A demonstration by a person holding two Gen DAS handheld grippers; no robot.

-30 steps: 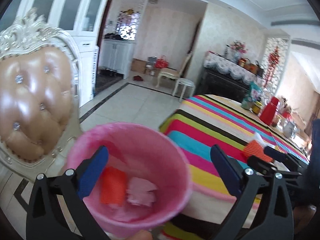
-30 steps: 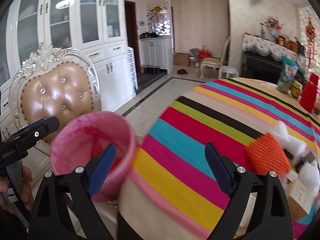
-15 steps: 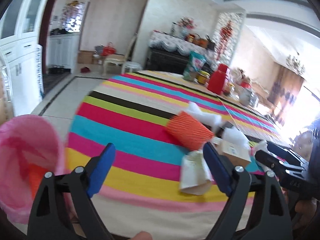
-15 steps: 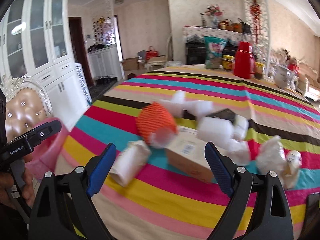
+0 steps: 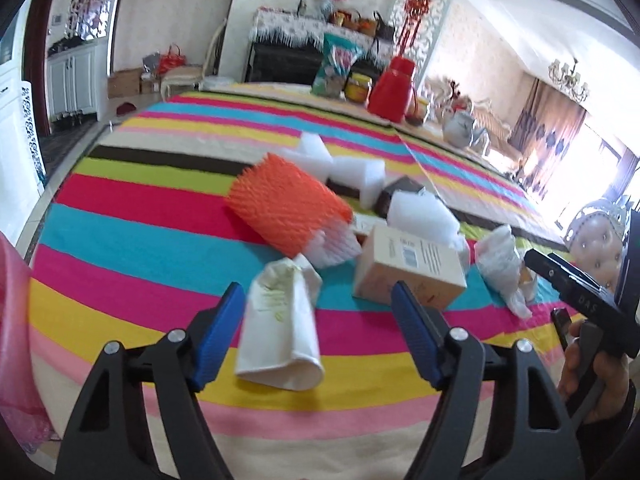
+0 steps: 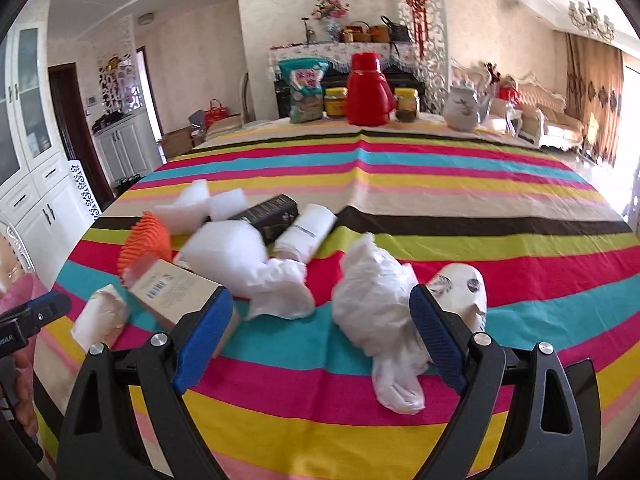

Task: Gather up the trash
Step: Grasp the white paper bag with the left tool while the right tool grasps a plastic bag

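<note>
- Step: reaching for litter. Left tongs (image 5: 318,322) are closing around the crumpled cream paper pouch (image 5: 282,322), just nearer than the orange foam net sleeve (image 5: 286,208); no contact yet.
- Right tongs (image 6: 324,330) stand wide and empty over the white crumpled plastic bag (image 6: 374,300).
- Next: lower, clamp, carry to the pink bin (image 5: 16,340).

Crumpled white bag (image 6: 376,300) between open jaws

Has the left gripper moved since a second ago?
Yes. The left gripper swung right, from over the pink bin to the crumpled paper cup on the striped tablecloth; its jaws are closing.
</note>
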